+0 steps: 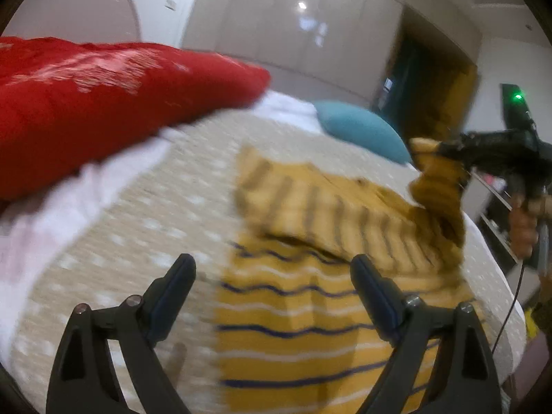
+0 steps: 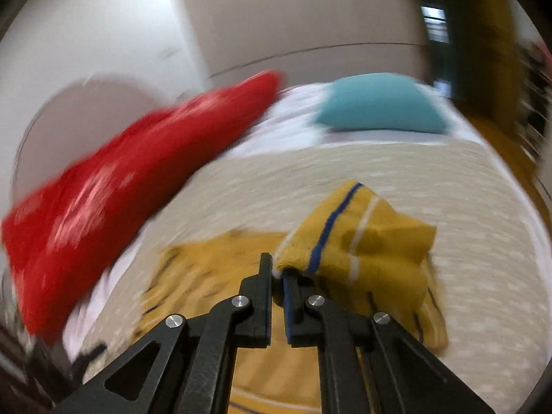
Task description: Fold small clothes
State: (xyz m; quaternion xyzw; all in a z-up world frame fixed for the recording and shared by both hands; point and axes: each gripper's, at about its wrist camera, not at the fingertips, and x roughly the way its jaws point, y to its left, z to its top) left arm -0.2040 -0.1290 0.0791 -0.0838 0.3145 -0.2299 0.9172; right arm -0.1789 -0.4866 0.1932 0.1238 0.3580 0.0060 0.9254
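Observation:
A small yellow garment (image 1: 303, 310) with blue and white stripes lies on the beige dotted bedspread (image 1: 138, 234). My left gripper (image 1: 272, 269) is open and empty, low over the garment's near left part. My right gripper (image 2: 277, 269) is shut on a bunched edge of the yellow garment (image 2: 355, 238) and holds it lifted above the bed. In the left wrist view the right gripper (image 1: 445, 151) is at the right, with cloth hanging from it, folded back over the rest. Both views are blurred.
A red cushion (image 1: 103, 103) lies at the left on a white sheet (image 1: 69, 207). A teal pillow (image 1: 362, 131) is at the far end of the bed. Pale wardrobe doors (image 1: 293, 17) stand behind. The bed's right edge (image 1: 500, 276) drops off by a cable.

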